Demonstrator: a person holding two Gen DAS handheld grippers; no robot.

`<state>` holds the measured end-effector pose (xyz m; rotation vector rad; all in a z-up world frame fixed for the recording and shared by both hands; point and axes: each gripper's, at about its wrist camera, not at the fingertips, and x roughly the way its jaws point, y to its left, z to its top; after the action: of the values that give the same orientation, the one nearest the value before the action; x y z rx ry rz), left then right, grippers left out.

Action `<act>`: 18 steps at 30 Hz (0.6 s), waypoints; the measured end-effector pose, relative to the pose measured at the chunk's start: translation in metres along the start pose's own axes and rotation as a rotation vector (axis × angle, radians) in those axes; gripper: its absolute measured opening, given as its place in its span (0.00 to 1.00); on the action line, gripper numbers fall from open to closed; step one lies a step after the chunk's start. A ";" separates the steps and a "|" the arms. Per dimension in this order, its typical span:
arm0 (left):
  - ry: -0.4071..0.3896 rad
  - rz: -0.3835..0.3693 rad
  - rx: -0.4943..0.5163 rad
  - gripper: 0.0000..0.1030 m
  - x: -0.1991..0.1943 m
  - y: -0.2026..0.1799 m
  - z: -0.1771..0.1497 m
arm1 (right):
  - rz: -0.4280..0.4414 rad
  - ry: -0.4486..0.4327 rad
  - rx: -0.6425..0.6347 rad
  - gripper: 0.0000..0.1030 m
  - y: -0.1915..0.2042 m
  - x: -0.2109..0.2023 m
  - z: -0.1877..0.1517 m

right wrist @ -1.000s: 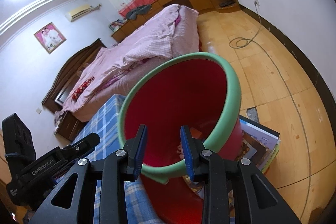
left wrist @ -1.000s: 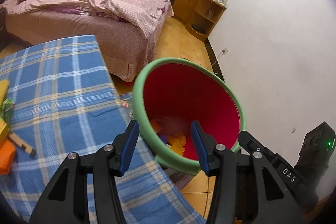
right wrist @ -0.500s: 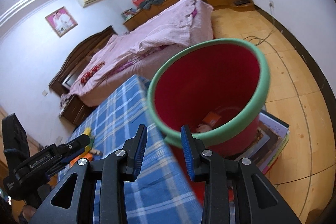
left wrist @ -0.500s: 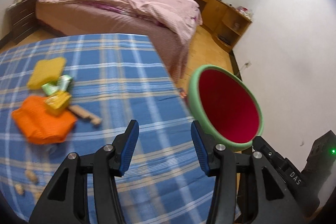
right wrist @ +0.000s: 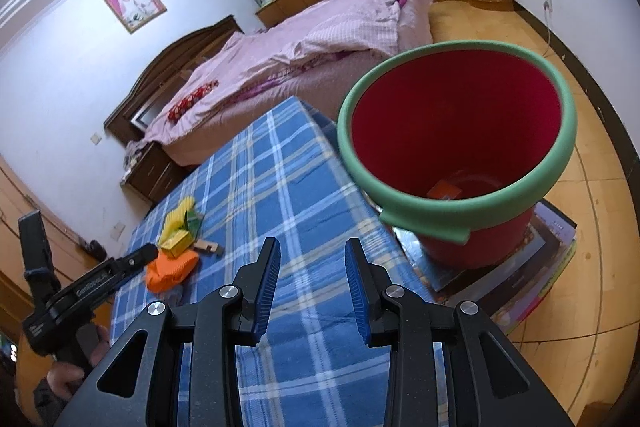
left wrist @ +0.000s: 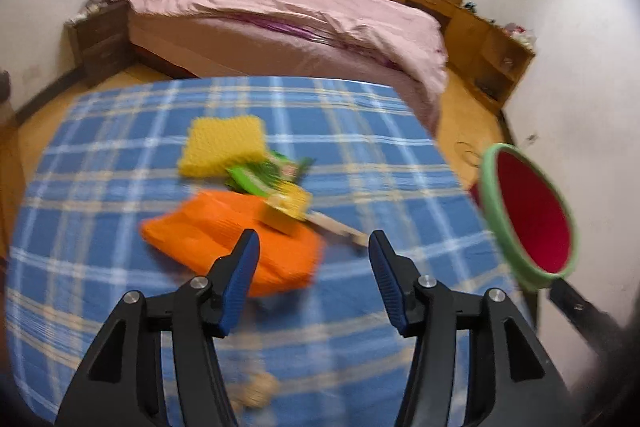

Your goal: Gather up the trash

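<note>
A pile of trash lies on the blue plaid table (left wrist: pixel 120 131): an orange cloth (left wrist: pixel 224 239), a yellow cloth (left wrist: pixel 224 143), a green wrapper (left wrist: pixel 264 175), a small yellow box (left wrist: pixel 288 211) and a wooden stick (left wrist: pixel 340 227). My left gripper (left wrist: pixel 314 263) is open and empty, just above the near edge of the orange cloth. The red bucket with a green rim (right wrist: pixel 460 147) stands off the table's right edge, with trash in its bottom. My right gripper (right wrist: pixel 312 267) is open and empty over the table, left of the bucket.
The bucket stands on a stack of books (right wrist: pixel 532 267) on the wooden floor. Small crumbs (left wrist: pixel 256 387) lie on the cloth near me. A bed with pink covers (left wrist: pixel 300 15) is behind the table. The left gripper shows in the right wrist view (right wrist: pixel 140 255).
My left gripper has swung from the bucket leftward to the trash pile on the table. My right gripper has pulled back from the bucket and opened a little wider.
</note>
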<state>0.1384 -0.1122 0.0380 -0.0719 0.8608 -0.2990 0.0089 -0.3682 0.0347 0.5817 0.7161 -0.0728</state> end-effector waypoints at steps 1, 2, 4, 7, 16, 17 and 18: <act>0.001 0.026 0.012 0.55 0.004 0.005 0.002 | -0.001 0.008 -0.005 0.33 0.002 0.002 -0.001; 0.004 0.047 0.019 0.55 0.007 0.009 0.003 | -0.002 0.012 -0.008 0.33 0.005 0.004 -0.003; 0.016 0.073 0.028 0.55 0.012 0.017 0.003 | -0.004 0.022 -0.014 0.33 0.011 0.009 -0.004; 0.064 0.132 0.050 0.65 0.027 0.023 -0.001 | -0.011 0.037 -0.020 0.34 0.016 0.015 -0.006; 0.130 0.095 -0.025 0.68 0.050 0.044 -0.014 | 0.010 0.065 -0.048 0.50 0.027 0.026 -0.012; 0.133 0.086 -0.038 0.68 0.051 0.046 -0.014 | 0.011 0.067 -0.051 0.50 0.028 0.027 -0.013; 0.125 0.079 -0.049 0.63 0.050 0.048 -0.015 | 0.012 0.068 -0.053 0.50 0.028 0.027 -0.013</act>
<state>0.1689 -0.0802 -0.0169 -0.0654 0.9923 -0.2103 0.0287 -0.3342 0.0231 0.5399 0.7783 -0.0226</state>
